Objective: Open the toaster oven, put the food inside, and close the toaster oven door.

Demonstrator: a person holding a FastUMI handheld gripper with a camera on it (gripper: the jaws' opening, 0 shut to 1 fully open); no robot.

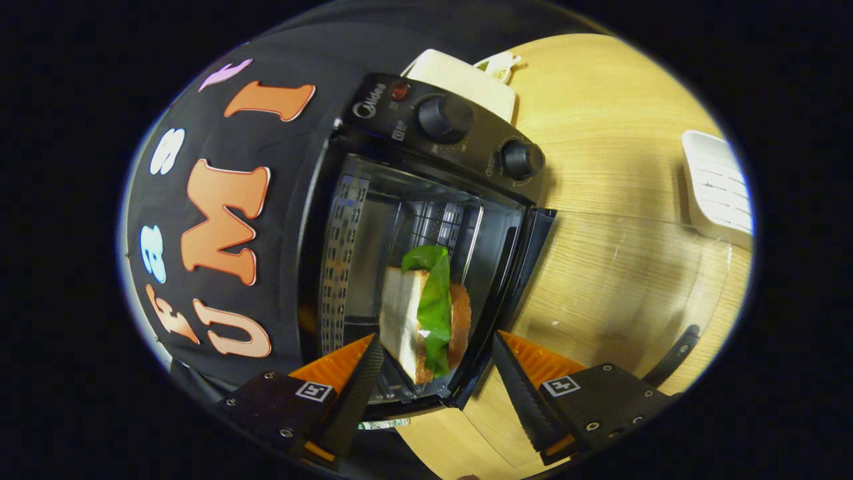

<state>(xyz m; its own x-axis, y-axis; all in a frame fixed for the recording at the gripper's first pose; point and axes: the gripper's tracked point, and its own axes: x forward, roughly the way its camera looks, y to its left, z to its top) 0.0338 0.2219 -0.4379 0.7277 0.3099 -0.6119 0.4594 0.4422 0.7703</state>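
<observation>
- Pale wood-grain table [600, 120] carries the scene, and black cloth forms the booth wall behind it; the whole view is rolled on its side, so the table runs up one flank and the wall up the other.
- Nearest, the gripper [436, 373] points straight at the oven mouth with its fingers spread wide apart, neither one pressing on anything.
- One finger [360, 383] lies over the oven's front edge on the wall side; the other finger [523, 393] lies over the opened door.
- Between the fingers and just ahead of them, the sandwich [423, 320] sits at the front of the oven cavity: white bread, a brown crust and a green leaf standing out from it. It touches neither finger.
- Around it, the toaster oven [346, 220] stands open, its glass door [620, 287] swung fully down over the table, wood showing through the pane.
- Further on, the oven's control panel [453, 133] carries two dark knobs and a small red lamp.
- Beyond the oven, a cream-coloured box [466, 77] rests on the table.
- Well apart, a white slatted tray [716, 183] lies near the table's far side.
</observation>
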